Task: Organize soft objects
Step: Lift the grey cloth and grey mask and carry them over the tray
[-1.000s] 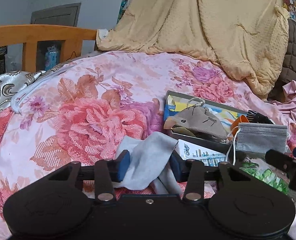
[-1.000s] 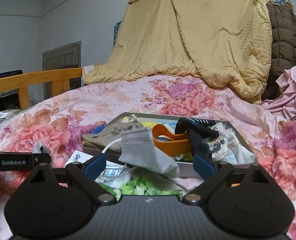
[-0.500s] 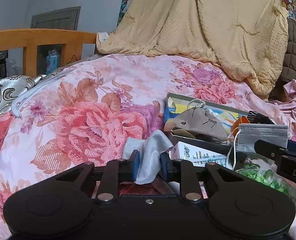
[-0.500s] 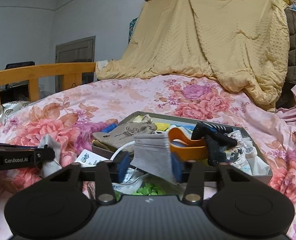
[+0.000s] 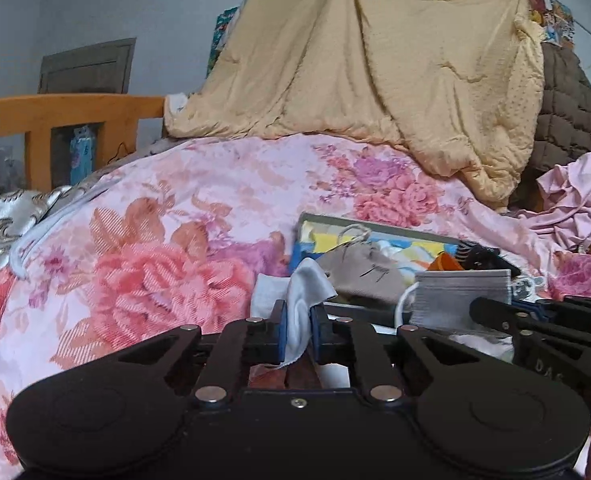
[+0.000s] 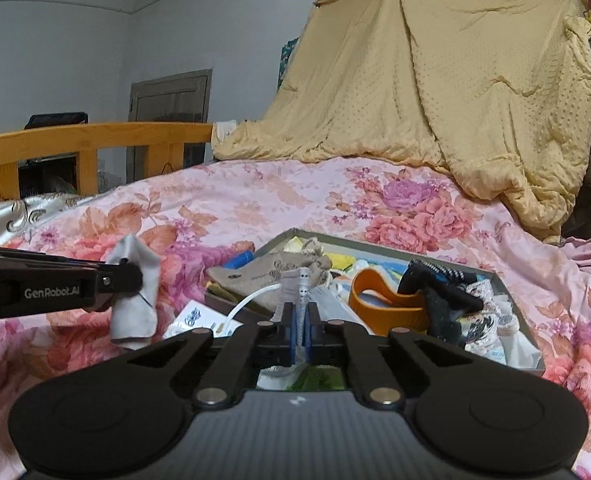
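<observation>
My left gripper (image 5: 297, 314) pinches a light grey cloth (image 5: 308, 285), lifted just above the floral bedspread (image 5: 155, 248); its jaws are still closing on the bunched fabric. In the right wrist view the cloth (image 6: 133, 300) hangs from the left gripper (image 6: 135, 276). My right gripper (image 6: 301, 314) is shut on a grey face mask (image 6: 300, 284), seen edge-on, its white ear loop (image 6: 251, 300) curving left. In the left wrist view the mask (image 5: 461, 296) shows flat, held at the right gripper (image 5: 479, 308). Both are in front of a shallow grey box (image 6: 495, 280).
The box holds a tan drawstring pouch (image 6: 271, 276), an orange band (image 6: 383, 304), black items (image 6: 439, 292) and papers. A printed leaflet (image 6: 195, 316) lies by the box. Behind are a yellow quilt (image 6: 435, 92), a wooden bed rail (image 6: 95, 140) and a pink garment (image 5: 575, 200).
Both grippers closed: the left on the grey cloth, the right on the face mask, now turned edge-on. The left gripper rose a little with the cloth.
</observation>
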Available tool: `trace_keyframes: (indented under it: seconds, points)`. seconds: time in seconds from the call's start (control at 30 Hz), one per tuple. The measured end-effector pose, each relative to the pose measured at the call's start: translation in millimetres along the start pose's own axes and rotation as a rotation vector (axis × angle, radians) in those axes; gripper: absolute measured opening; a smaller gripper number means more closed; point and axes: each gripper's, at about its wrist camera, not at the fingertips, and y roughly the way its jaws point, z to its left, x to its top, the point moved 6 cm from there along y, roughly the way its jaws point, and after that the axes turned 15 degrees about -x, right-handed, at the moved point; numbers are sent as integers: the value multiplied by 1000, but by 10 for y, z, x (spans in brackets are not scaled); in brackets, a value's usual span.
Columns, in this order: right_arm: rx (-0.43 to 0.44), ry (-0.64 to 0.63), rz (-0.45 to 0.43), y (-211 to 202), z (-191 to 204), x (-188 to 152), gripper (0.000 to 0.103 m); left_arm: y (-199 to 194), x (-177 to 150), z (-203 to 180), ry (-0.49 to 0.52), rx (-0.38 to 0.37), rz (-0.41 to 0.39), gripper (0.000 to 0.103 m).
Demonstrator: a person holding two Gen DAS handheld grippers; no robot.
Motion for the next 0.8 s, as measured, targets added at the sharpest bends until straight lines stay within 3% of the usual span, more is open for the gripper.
trace_keyframes:
  seconds: [0.3,0.53,0.67,0.8]
  points:
    - [14,131,-73,97,-323,412,3,279,415,-154,-33,-49,-22,12]
    - [-78,164,-158,360,-704,617,3,685,729,-332,54,-82,-40,13]
    - [-132,172,-156,575,-878,600,3,989,814,-412,71,-107,-31,13]
    - [-128,166,-125,758,-896,545,3,1278,833,-412,35,-129,4,13]
